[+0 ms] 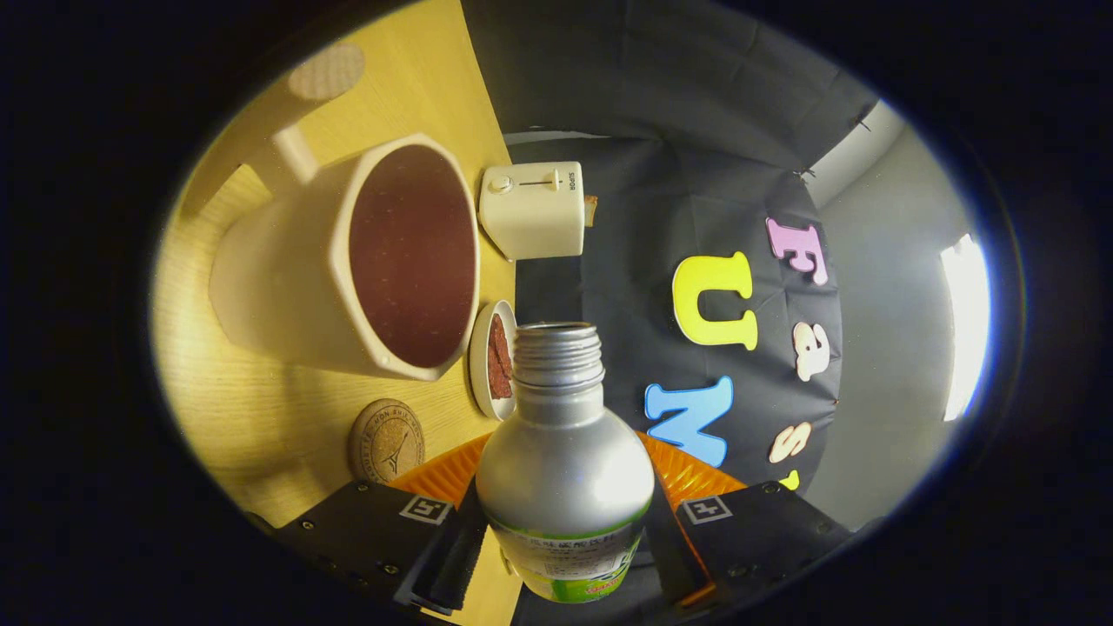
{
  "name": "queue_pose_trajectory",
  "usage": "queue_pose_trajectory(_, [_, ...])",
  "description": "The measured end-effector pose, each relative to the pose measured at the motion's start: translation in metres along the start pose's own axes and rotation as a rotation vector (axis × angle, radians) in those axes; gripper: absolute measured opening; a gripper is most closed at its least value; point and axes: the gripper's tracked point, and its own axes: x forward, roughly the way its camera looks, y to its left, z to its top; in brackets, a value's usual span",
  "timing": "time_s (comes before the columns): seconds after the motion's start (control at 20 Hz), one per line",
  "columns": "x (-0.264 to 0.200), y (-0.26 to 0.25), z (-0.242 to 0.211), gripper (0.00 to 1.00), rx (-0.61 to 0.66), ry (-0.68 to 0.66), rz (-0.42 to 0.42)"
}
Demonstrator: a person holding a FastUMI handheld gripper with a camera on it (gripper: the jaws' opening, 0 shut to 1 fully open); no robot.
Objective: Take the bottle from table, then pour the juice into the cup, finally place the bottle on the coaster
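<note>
Gripper view: the tongs (563,530) are closed on the bottle (563,452), one finger pressing each side of its labelled body, so the silver shoulder and open threaded neck stick out ahead of the fingers toward 12 o'clock. The whole view is rolled: the desk (252,409) stands like a wall on the left, which suggests the bottle is already tipped well over on its side.

The relation that matters is mouth to cup. The cup (348,261) lies at about 10 o'clock from the bottle's mouth, near it but apart, its wide opening turned toward the camera and its inside dark reddish. The bottle's long axis runs past the cup's rim, not into it; the mouth sits just beside the lower rim corner. No stream is visible, so I cannot tell whether juice is flowing.

The coaster (386,441), a round cork disc, lies flat on the desk at 9 o'clock from the bottle's shoulder, just beyond the left finger. A small dish (483,361) sits behind the neck, and a toaster (532,209) beyond.
</note>
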Motion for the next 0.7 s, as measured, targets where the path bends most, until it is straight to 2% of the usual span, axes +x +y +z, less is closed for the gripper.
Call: queue_pose_trajectory(0.7, [0.005,-0.019,0.002,0.80,-0.170,-0.006,-0.067])
